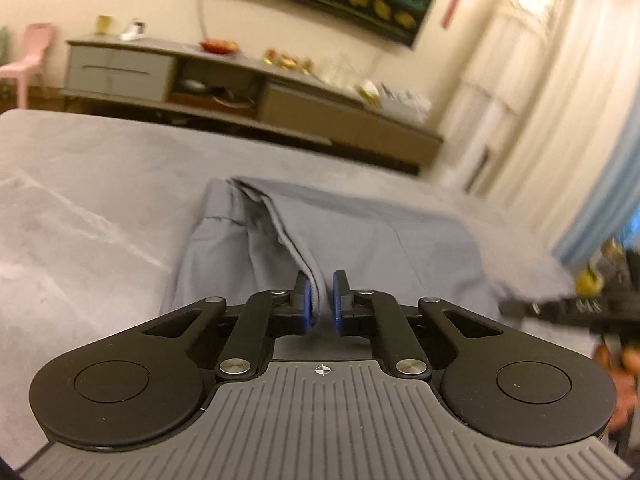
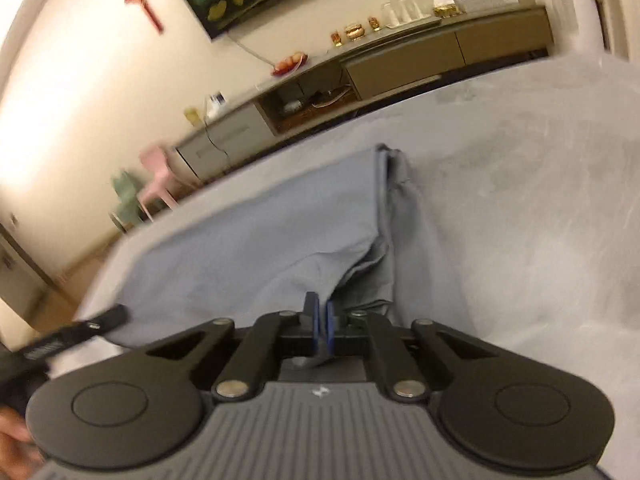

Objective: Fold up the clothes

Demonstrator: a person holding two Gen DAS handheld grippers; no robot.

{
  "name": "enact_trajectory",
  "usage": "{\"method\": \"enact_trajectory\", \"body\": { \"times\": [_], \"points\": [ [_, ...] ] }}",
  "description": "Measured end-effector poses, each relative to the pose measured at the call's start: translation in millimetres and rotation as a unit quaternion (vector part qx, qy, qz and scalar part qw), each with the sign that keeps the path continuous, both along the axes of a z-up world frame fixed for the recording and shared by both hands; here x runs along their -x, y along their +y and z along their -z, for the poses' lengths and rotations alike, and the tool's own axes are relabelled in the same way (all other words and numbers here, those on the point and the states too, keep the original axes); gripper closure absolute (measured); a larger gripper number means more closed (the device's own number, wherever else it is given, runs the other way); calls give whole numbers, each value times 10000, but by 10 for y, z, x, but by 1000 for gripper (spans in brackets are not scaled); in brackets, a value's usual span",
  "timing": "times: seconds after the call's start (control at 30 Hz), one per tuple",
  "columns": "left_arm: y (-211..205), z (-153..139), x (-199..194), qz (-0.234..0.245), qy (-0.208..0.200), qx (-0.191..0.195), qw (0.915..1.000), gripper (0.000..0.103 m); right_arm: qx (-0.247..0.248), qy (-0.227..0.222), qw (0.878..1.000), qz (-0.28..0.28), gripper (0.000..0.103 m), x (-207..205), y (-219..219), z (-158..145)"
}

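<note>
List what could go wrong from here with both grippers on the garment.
1. The left gripper shows a gap between its pads around only a thin fold of the garment; that edge could slip out when lifted.
2. The right gripper pinches a bunched ridge, so it may hold several layers and drag a crease into the fold.
3. The garment lies near the bed edge in the right view; a pull that way could slide it off.

The left tool (image 1: pixel 321 300) pinches a fold of the grey-blue garment (image 1: pixel 360 232) on the bed (image 1: pixel 100 184).
</note>
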State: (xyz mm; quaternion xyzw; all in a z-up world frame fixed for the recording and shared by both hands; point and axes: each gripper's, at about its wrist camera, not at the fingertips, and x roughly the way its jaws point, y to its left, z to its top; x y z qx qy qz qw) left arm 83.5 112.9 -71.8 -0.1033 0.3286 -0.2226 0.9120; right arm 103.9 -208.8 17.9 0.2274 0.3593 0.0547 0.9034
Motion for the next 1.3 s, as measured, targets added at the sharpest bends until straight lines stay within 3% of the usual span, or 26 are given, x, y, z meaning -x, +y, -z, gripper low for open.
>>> {"method": "enact_trajectory", "body": {
  "times": [0.1, 0.2, 0.3, 0.33, 0.4, 0.53, 0.57, 0.63, 0.7, 0.8, 0.87, 0.97, 1.03, 1.1, 1.13, 1.23, 1.3],
  "points": [
    [-86, 218, -34, 181, 349, -353, 9986, 103, 535, 221, 9983, -107, 99, -76, 63, 190],
    [-142, 202, 7, 264, 134, -747, 9968, 103, 613, 174, 9979, -112, 99, -31, 102, 229],
    [-76, 215, 40, 192, 73, -578, 9981, 99, 784, 221, 9966, -87, 92, -12, 88, 170],
    [-62, 183, 65, 198, 35, -574, 9982, 97, 845, 250, 9961, -57, 89, -13, 64, 140],
    [9, 30, 146, 223, -132, -566, 9981, 93, 1006, 195, 9945, 221, 71, 60, -34, 7],
    [162, -436, 344, 417, -800, -477, 9948, 69, 1581, -476, 9857, 345, 71, 6, -48, -436],
    [139, -522, 318, 459, -989, -541, 9926, 64, 1688, -599, 9837, 154, 71, -101, 2, -521],
    [34, -578, 164, 564, -1126, -710, 9895, 65, 1997, -635, 9763, -550, 71, -467, 195, -565],
    [-110, -473, -64, 666, -1036, -938, 9879, 66, 2363, -597, 9630, -1153, 71, -874, 399, -502],
    [-294, -100, -334, 839, -536, -1317, 9863, 76, 2852, -234, 9450, -1581, 73, -1391, 510, -199],
    [-327, 187, -375, 883, -229, -1403, 9859, 73, 3002, 64, 9397, -1635, 75, -1598, 412, 92],
    [-314, 259, -390, 909, -155, -1236, 9880, 75, 2675, 6, 9497, -1627, 73, -1646, 270, 114],
    [-271, 135, -417, 997, -128, -1094, 9889, 75, 2758, -8, 9478, -1602, 73, -1615, 244, 44],
    [-149, -100, -417, 926, -502, -880, 9905, 75, 2927, -96, 9454, -1428, 72, -1525, 213, -92],
    [-110, -184, -458, 844, -641, -861, 9906, 74, 2876, -362, 9476, -1346, 72, -1370, 163, -219],
    [-67, -278, -653, 628, -847, -1014, 9892, 74, 2144, -630, 9584, -1775, 72, -921, 99, -318],
    [-122, -255, -876, 541, -820, -1155, 9884, 75, 2036, -492, 9533, -2175, 74, -693, 175, -121]
  ]
}}
